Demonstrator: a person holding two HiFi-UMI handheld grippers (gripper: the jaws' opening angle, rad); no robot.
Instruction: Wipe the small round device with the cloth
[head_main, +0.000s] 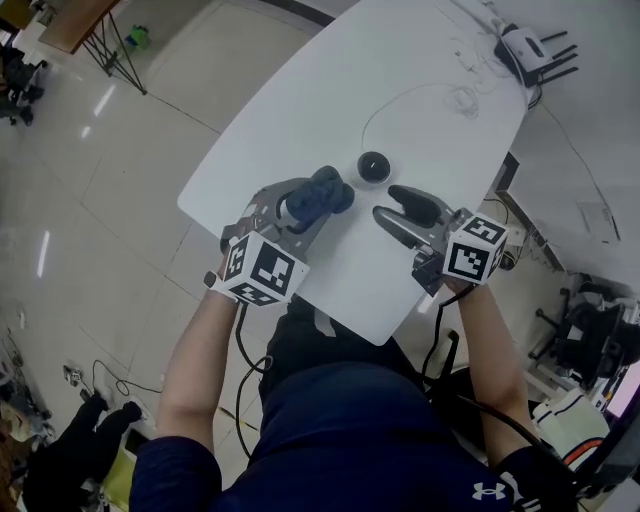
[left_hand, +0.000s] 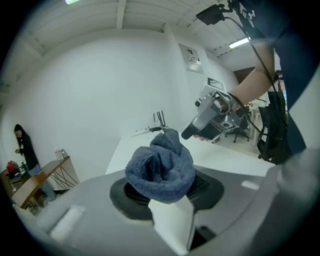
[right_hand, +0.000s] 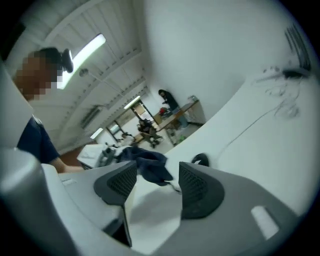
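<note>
While the left hand-held gripper (head_main: 328, 198) pinches the cloth (left_hand: 160, 165), the right hand-held gripper (right_hand: 156, 179) gapes.

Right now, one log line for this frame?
left gripper: shut on cloth | right gripper: open, empty | round device: on table, clear of both grippers

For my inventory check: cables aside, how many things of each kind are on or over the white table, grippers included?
grippers: 2 (left gripper, right gripper)
blue cloth: 1
small round device: 1
box with antennas: 1
total: 5
</note>
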